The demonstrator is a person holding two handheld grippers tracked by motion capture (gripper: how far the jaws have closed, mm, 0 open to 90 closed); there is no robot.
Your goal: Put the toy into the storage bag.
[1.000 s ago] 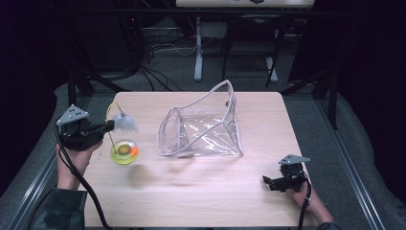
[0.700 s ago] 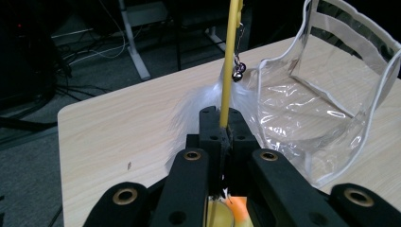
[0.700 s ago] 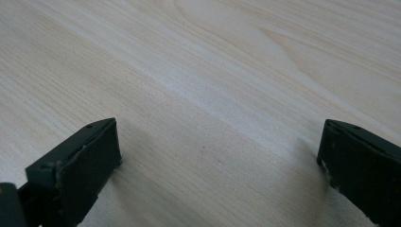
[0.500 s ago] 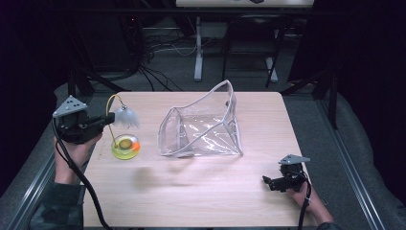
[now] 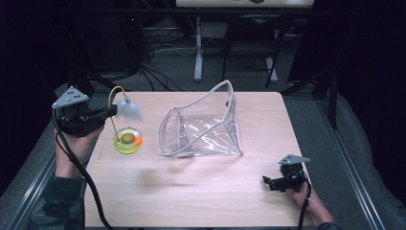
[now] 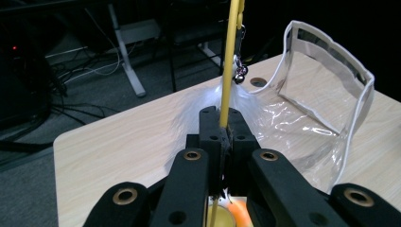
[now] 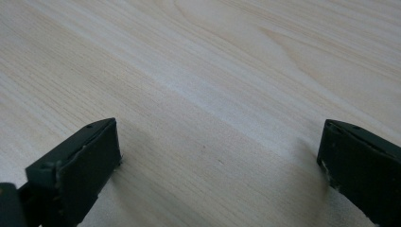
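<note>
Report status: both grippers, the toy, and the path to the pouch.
Left gripper shut on yellow wire of the toy, feather dangling. Right gripper open, low over the table. Pouch mouth facing the toy; nothing between.

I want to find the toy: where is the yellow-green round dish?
In the high view, the yellow-green round dish hangs at the table's left, left of the clear plastic pouch.

Light wood table (image 5: 201, 191) on grey carpet (image 5: 182, 72). Dark room beyond. White desk leg (image 5: 197, 52) behind, black cables (image 5: 153, 52) tangled on floor. Metal rails (image 5: 352, 163) flank table sides.
</note>
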